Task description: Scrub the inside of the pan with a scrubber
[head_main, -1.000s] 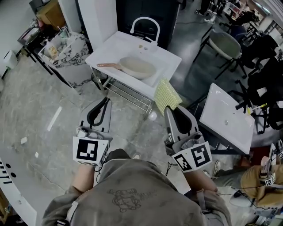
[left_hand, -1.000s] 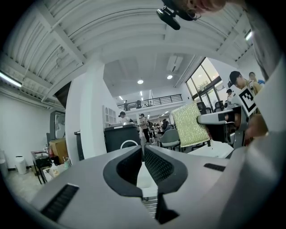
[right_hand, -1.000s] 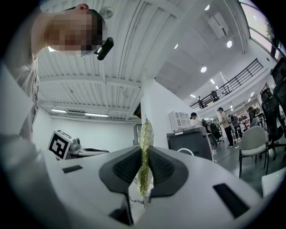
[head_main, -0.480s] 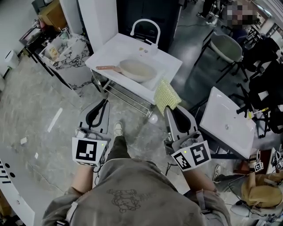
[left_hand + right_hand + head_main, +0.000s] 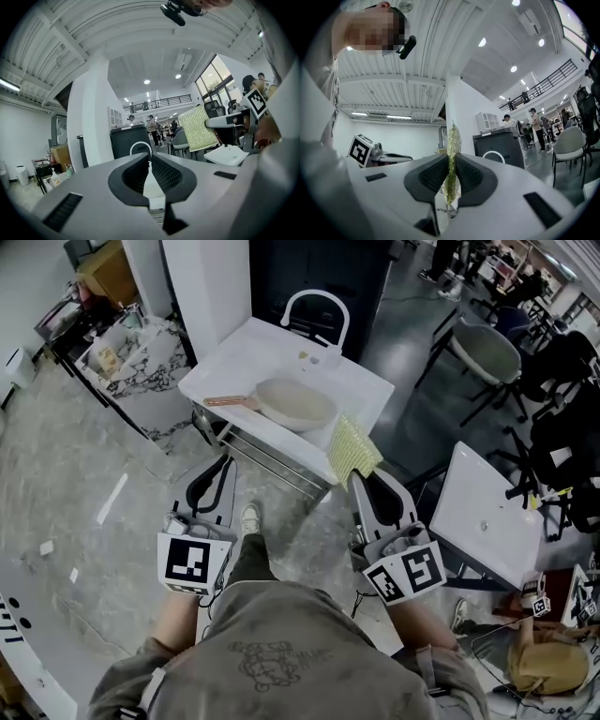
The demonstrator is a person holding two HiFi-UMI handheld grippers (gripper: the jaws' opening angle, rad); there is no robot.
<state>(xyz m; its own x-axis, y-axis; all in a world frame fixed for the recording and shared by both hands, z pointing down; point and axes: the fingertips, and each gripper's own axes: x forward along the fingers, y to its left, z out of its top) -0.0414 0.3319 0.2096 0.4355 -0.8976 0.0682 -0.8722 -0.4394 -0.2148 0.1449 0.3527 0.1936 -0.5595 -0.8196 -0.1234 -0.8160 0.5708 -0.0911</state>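
A pale pan [image 5: 294, 402] with a wooden handle [image 5: 229, 401] lies in the white sink unit [image 5: 234, 357] ahead of me. My right gripper [image 5: 358, 474] is shut on a yellow-green scrubber [image 5: 352, 447], which stands up above the jaws short of the sink's near right edge. In the right gripper view the scrubber [image 5: 452, 154] shows edge-on, pinched between the pads. My left gripper [image 5: 223, 457] hangs below the sink's front edge, shut with nothing in it. The left gripper view shows the scrubber [image 5: 198, 129] off to the right.
A curved white tap [image 5: 315, 304] rises at the sink's back. A metal rack [image 5: 272, 457] runs under the sink. A second white basin [image 5: 489, 512] stands at the right, a marble-topped stand [image 5: 141, 367] at the left, and a chair [image 5: 484, 351] behind.
The sink and pan have drifted slightly lower and nearer in the head view. Both grippers keep their places, the scrubber still held.
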